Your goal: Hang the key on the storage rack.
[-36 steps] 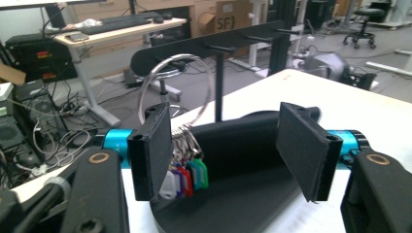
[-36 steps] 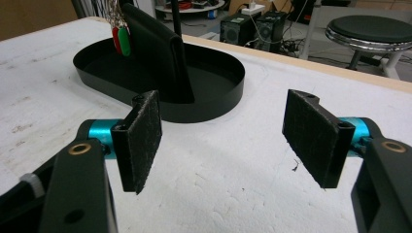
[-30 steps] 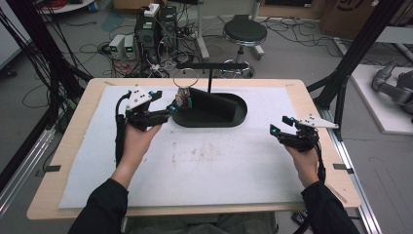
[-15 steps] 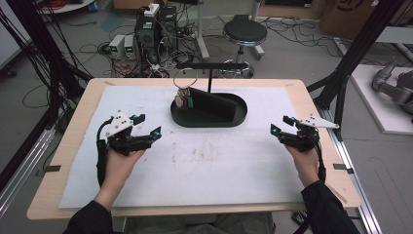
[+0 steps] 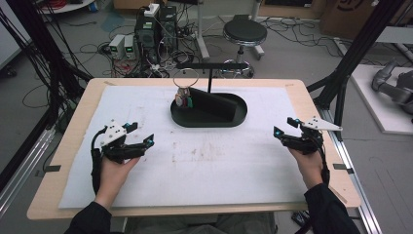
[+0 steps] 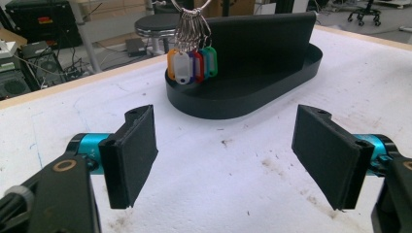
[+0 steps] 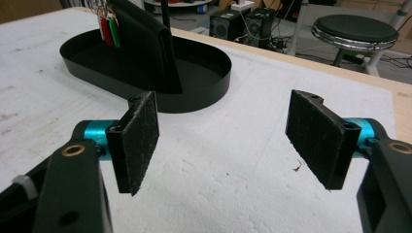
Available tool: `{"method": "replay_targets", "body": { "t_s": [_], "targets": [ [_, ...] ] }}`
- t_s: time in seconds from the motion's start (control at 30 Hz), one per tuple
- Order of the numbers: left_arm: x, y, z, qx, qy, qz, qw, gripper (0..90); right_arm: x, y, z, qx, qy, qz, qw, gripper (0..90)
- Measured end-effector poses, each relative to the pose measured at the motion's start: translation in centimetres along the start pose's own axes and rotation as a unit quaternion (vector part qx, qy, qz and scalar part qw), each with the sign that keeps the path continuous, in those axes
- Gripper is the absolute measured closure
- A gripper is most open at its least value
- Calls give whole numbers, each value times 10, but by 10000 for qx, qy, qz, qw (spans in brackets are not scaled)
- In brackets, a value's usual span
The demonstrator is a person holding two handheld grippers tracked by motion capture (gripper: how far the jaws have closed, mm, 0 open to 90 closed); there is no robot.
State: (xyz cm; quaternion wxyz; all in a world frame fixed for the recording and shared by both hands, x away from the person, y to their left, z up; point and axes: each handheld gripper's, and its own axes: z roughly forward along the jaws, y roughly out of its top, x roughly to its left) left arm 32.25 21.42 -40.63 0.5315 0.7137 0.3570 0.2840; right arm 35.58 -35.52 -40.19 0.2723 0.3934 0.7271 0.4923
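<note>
soft even light, slight blur

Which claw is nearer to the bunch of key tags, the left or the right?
Left. The left claw is in front of the key tags, slightly left; the right claw sits farther off, beyond the black tray.

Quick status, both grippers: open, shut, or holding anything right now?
Left gripper: open, jaws wide apart, nothing between them.
Right gripper: open, jaws wide apart, nothing between them.
</note>
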Motion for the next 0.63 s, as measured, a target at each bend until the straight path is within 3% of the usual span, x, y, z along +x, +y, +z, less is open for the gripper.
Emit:
{"method": "replay_targets", "body": {
  "t_s": [0.17,0.63],
  "targets": [
    [4,2,0,-44,71,-39,10000,242,0,-2,0,119,-8,-28,9999,259],
    [5,-1,2,30,121,-86,9999,242,-3,-4,-1,115,-74,-41,9999,241]
  ]
}}
